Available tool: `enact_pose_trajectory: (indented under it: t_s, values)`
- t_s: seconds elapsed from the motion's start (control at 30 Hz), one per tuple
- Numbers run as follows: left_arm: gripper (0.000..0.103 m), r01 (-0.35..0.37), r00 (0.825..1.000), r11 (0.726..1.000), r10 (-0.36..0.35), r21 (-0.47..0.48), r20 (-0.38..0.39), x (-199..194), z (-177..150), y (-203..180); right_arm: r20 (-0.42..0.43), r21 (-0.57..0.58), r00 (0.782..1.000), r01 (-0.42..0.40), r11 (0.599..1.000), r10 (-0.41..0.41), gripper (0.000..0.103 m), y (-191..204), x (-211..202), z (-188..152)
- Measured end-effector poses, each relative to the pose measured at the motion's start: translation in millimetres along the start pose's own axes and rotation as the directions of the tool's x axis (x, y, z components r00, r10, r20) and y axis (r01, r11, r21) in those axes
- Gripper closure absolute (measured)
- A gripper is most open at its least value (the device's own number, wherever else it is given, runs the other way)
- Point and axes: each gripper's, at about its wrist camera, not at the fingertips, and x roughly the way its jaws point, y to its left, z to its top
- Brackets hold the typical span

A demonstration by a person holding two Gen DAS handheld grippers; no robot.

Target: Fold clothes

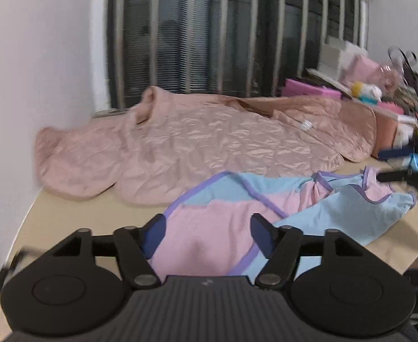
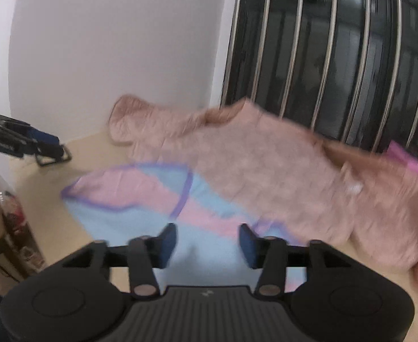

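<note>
A pink and light-blue garment with purple trim lies loosely spread on the beige table. My left gripper is open, its fingers hovering over the garment's near pink part, holding nothing. The right gripper shows at the right edge of the left wrist view, by the garment's far end. In the blurred right wrist view the same garment lies ahead, and my right gripper is open over its light-blue part. The left gripper shows at the left edge there.
A large quilted pink jacket lies behind the garment, against the barred window. A white wall closes the left side. Pink boxes, toys and clutter are heaped at the right. A low stand with items sits beside the table.
</note>
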Motion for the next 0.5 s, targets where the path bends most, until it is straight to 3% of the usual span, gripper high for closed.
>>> enact_pose_trajectory:
  t_s: [0.13, 0.2, 0.3, 0.43, 0.5]
  values:
    - [0.024, 0.025, 0.998, 0.996, -0.02, 0.084, -0.053, 63, 37, -5, -0.04, 0.025, 0.997, -0.071, 0.997, 0.072, 0.046, -34, 28, 27]
    - [0.024, 0.022, 0.995, 0.996, -0.014, 0.086, -0.101, 102, 51, -2, -0.112, 0.037, 0.986, -0.123, 0.992, 0.126, 0.046, -51, 59, 36]
    - [0.024, 0.081, 0.984, 0.995, -0.072, 0.049, -0.165, 151, 68, -4, -0.2, 0.017, 0.974, -0.101, 0.995, 0.102, 0.046, -72, 95, 39]
    - [0.025, 0.157, 0.969, 0.987, -0.15, 0.02, -0.197, 194, 74, -11, -0.314, 0.111, 0.935, -0.138, 0.984, 0.167, 0.046, -106, 141, 29]
    - [0.047, 0.181, 0.961, 0.983, -0.172, 0.023, -0.218, 209, 68, -15, -0.319, 0.132, 0.93, -0.147, 0.98, 0.182, 0.047, -114, 152, 23]
